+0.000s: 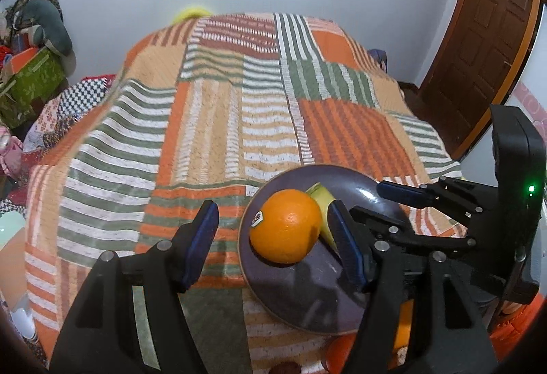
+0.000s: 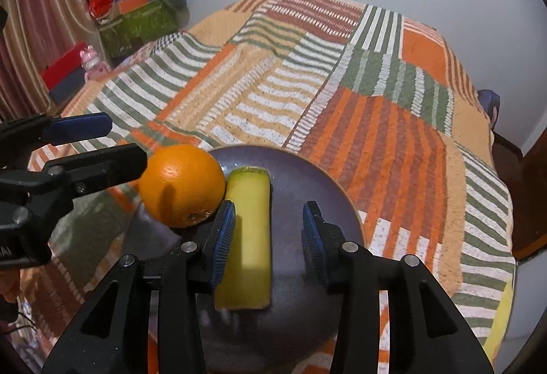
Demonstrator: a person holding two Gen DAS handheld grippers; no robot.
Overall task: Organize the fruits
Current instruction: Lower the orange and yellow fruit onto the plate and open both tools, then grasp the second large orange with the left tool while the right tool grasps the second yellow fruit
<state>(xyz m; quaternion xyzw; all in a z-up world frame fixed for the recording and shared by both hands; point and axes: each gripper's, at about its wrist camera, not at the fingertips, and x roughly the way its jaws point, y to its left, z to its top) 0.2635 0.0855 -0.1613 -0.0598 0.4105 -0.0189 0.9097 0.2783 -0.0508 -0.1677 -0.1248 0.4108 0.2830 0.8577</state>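
orange and a yellow-green banana piece lie touching on the round, glossy purple plate. left gripper tilts down, jaws apart, gripping nothing; right gripper straddles the banana piece, pads clear. the plate sits on a striped patchwork blanket.

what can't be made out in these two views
- Left wrist view: most of the yellow-green fruit piece is hidden behind the orange and the left gripper.
- Left wrist view: orange objects near the bottom edge, covered by the gripper body, can't be identified.
- Right wrist view: the near rim of the dark plate is hidden by the right gripper.
- Orange's sticker: print too small.
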